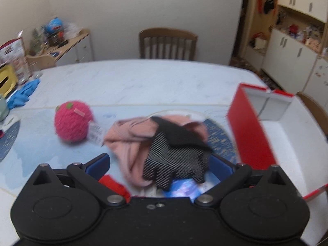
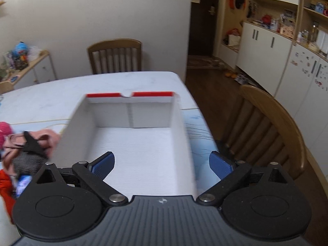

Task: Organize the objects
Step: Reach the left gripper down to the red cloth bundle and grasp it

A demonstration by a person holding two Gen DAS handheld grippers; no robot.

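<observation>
My left gripper (image 1: 160, 164) is open above a heap of clothes: a pink garment (image 1: 131, 139) with a black mesh piece (image 1: 176, 160) on top, between the blue pads. Red cloth (image 1: 114, 186) and a blue printed item (image 1: 184, 190) lie under the jaws. A pink plush ball (image 1: 71, 123) with a tag rests left of the heap. The red box (image 1: 250, 135) with a white inside stands at the right. My right gripper (image 2: 162, 165) hangs open over that box (image 2: 133, 149), which holds nothing visible. The clothes heap (image 2: 30, 149) shows at its left.
A wooden chair (image 1: 167, 44) stands at the far side of the white table (image 1: 133, 80), another chair (image 2: 272, 127) at its right. Blue cloth (image 1: 23, 93), a yellow item (image 1: 6, 80) and a glass sit at the far left. Cabinets (image 2: 264, 49) line the right wall.
</observation>
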